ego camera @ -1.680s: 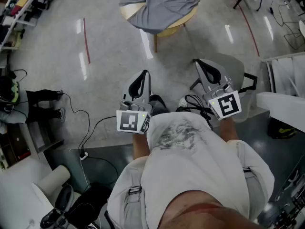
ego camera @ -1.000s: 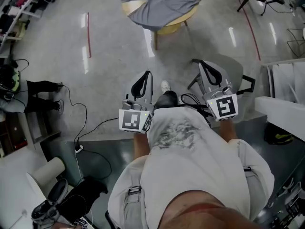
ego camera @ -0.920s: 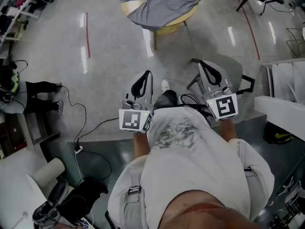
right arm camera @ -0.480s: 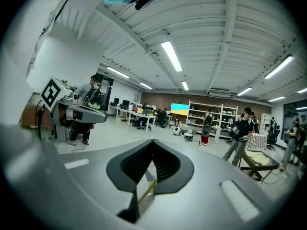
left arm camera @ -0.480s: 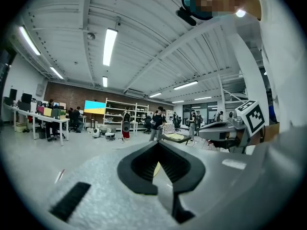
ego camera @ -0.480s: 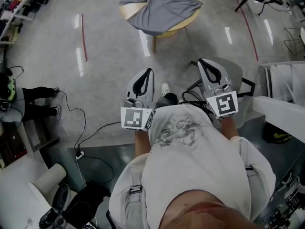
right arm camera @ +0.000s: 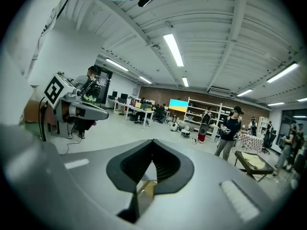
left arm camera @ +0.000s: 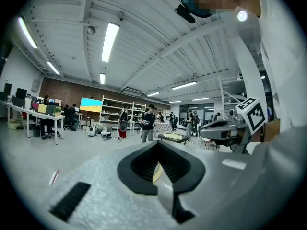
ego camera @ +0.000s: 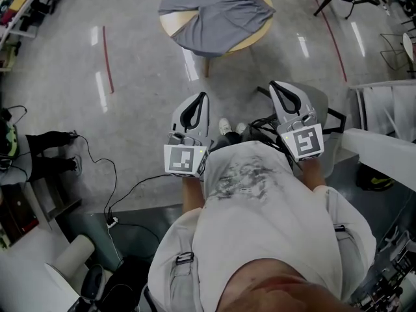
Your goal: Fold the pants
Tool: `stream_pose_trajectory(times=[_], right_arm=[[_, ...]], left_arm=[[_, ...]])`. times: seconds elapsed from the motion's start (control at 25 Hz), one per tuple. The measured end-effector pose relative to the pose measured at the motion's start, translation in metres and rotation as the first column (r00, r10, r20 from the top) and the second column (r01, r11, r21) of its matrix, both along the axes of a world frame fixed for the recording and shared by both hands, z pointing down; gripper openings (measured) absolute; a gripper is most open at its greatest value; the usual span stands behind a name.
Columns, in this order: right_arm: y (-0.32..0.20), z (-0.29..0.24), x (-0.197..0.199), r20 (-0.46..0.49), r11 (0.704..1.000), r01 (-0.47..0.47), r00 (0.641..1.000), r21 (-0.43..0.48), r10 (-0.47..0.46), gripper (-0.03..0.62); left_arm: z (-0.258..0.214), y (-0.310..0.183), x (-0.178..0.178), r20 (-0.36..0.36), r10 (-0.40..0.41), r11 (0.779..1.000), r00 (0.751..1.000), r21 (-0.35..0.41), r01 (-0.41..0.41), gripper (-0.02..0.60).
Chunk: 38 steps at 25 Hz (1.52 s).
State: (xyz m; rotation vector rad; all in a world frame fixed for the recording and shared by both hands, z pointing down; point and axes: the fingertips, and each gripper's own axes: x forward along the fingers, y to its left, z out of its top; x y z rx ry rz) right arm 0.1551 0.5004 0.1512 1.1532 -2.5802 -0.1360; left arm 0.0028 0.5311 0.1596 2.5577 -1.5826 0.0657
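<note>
Grey pants [ego camera: 218,8] are lying draped over the round wooden table [ego camera: 170,25], well ahead of the person, whose left gripper [ego camera: 195,104] and right gripper [ego camera: 286,95] are hovering side by side at waist level, both claws pressed together and pinching nothing.

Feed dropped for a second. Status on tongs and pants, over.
Left tongs shut, empty; right tongs shut, empty. Pants draped on round table ahead, not yet touched. Cable on floor left of the feet.
</note>
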Motion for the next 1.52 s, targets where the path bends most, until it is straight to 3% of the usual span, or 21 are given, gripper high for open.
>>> stream_pose_trajectory(times=[0.28, 0.52, 0.76, 1.12, 1.52], right_arm=[[-0.035, -0.004, 0.01, -0.034, 0.998, 0.005, 0.999, 0.055, -0.003, 0.009], [-0.076, 0.007, 0.017, -0.064, 0.999, 0.032, 0.997, 0.038, -0.03, 0.009], [-0.124, 0.028, 0.027, -0.06, 0.997, 0.048, 0.997, -0.058, -0.052, 0.009], [-0.194, 0.052, 0.037, -0.093, 0.993, 0.082, 0.992, -0.081, -0.09, 0.009], [-0.254, 0.098, 0.059, -0.16, 0.985, 0.105, 0.979, -0.135, -0.126, 0.009]], left_arm=[[0.008, -0.034, 0.01, -0.013, 0.023, 0.999, 1.0, -0.028, -0.024, 0.006], [0.014, -0.072, 0.017, -0.006, 0.011, 0.999, 1.0, -0.039, -0.011, 0.006], [0.022, -0.116, 0.029, 0.004, -0.025, 0.998, 1.0, -0.052, 0.025, 0.006], [0.053, -0.167, 0.029, 0.047, -0.081, 0.99, 0.996, -0.109, 0.085, 0.006], [0.108, -0.203, 0.029, 0.115, -0.15, 0.964, 0.982, -0.203, 0.171, 0.023]])
